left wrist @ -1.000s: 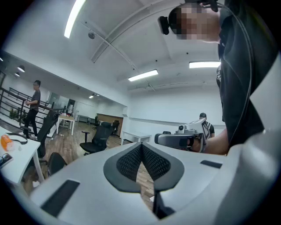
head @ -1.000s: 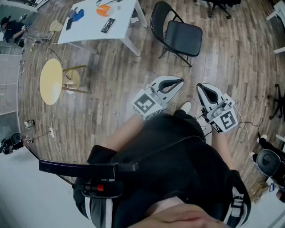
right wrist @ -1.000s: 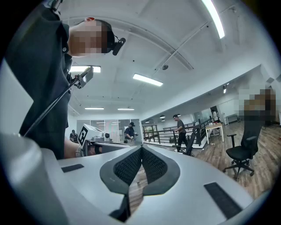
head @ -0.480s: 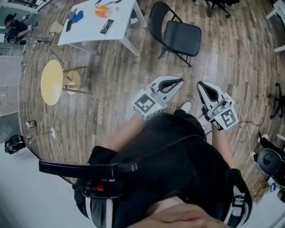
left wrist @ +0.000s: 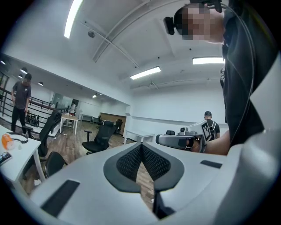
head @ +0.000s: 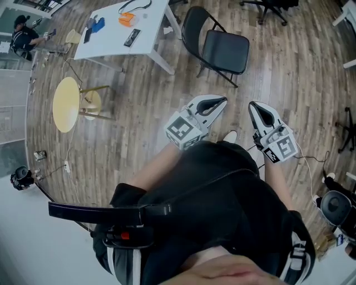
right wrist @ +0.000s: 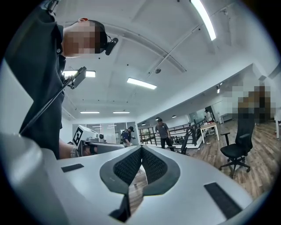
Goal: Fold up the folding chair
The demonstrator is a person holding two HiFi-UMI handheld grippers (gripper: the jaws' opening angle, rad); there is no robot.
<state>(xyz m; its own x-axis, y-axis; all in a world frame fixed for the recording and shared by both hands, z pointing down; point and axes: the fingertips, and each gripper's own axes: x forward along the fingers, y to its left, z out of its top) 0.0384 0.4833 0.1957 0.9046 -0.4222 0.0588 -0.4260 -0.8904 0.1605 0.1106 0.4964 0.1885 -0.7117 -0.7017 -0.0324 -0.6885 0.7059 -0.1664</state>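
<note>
The black folding chair point(head: 221, 49) stands unfolded on the wood floor, ahead of me in the head view. Both grippers are held level in front of my body, short of the chair and apart from it. My left gripper point(head: 224, 101) is shut with nothing between its pads point(left wrist: 141, 149). My right gripper point(head: 252, 105) is also shut and empty point(right wrist: 141, 151). Each gripper shows in the other's view: the right gripper point(left wrist: 178, 140) from the left one, and the left gripper point(right wrist: 94, 147) from the right one.
A white table point(head: 111, 39) with small items stands left of the chair. A round yellow stool point(head: 65, 103) is further left. A black office chair point(head: 270, 6) is at the far top, another office chair point(right wrist: 239, 147) to my right. People stand in the background.
Both grippers have drifted a little forward toward the chair as I walk. Their jaws have stayed shut and the chair has not been touched.
</note>
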